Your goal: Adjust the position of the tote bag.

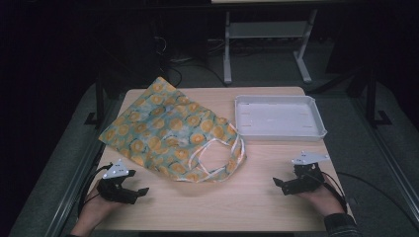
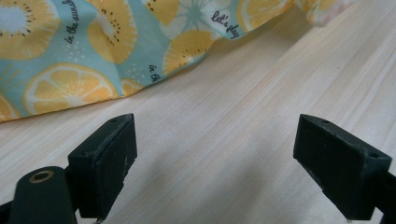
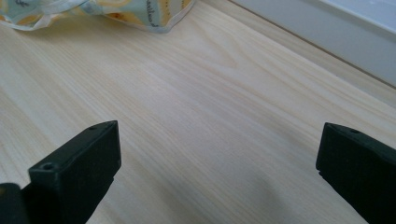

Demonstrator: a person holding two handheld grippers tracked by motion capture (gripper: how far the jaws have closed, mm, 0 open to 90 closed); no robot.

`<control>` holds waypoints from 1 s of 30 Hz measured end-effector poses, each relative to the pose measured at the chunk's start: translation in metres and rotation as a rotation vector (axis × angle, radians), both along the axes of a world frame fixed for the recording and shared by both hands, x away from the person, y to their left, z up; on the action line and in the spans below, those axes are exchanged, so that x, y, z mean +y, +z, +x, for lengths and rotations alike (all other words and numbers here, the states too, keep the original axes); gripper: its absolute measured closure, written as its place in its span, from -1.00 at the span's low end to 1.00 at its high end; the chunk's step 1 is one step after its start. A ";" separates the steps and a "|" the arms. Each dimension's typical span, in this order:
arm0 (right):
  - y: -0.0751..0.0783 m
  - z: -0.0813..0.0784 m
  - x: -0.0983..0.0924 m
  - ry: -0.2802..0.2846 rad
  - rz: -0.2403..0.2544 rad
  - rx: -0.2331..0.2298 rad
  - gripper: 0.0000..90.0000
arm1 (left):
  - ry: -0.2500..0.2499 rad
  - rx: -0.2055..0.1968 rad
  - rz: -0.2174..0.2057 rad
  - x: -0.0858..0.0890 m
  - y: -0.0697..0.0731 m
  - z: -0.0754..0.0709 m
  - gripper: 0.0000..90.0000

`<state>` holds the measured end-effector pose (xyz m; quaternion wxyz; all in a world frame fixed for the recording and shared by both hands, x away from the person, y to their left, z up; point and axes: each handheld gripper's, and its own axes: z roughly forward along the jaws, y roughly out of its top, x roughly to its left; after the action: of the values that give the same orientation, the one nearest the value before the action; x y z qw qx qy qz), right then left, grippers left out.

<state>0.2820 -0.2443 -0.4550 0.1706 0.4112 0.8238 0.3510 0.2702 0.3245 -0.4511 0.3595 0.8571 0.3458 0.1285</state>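
Note:
A cloth tote bag (image 1: 168, 131) printed with orange slices on pale blue lies flat on the left half of the wooden table (image 1: 237, 197), its white handles (image 1: 217, 160) looped toward the middle. My left gripper (image 1: 141, 192) rests open on the table near the front left, just short of the bag's near edge (image 2: 93, 56). My right gripper (image 1: 278, 185) rests open at the front right, its jaws wide over bare wood. A corner of the bag (image 3: 140, 11) lies ahead of it, well apart.
A shallow white tray (image 1: 279, 116) stands at the back right of the table; its wall (image 3: 327, 32) runs close along the right gripper's far side. Bare wood lies between the two grippers. Dark floor and metal table legs surround the table.

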 end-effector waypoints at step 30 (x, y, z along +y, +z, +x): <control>0.001 0.000 -0.001 -0.009 0.043 0.022 -0.96 | -0.054 -0.024 -0.039 -0.047 0.032 0.019 -0.49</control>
<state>0.2822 -0.2457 -0.4536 0.1540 0.4222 0.8161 0.3632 0.2893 0.2778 -0.4196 0.3835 0.8574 0.3205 0.1225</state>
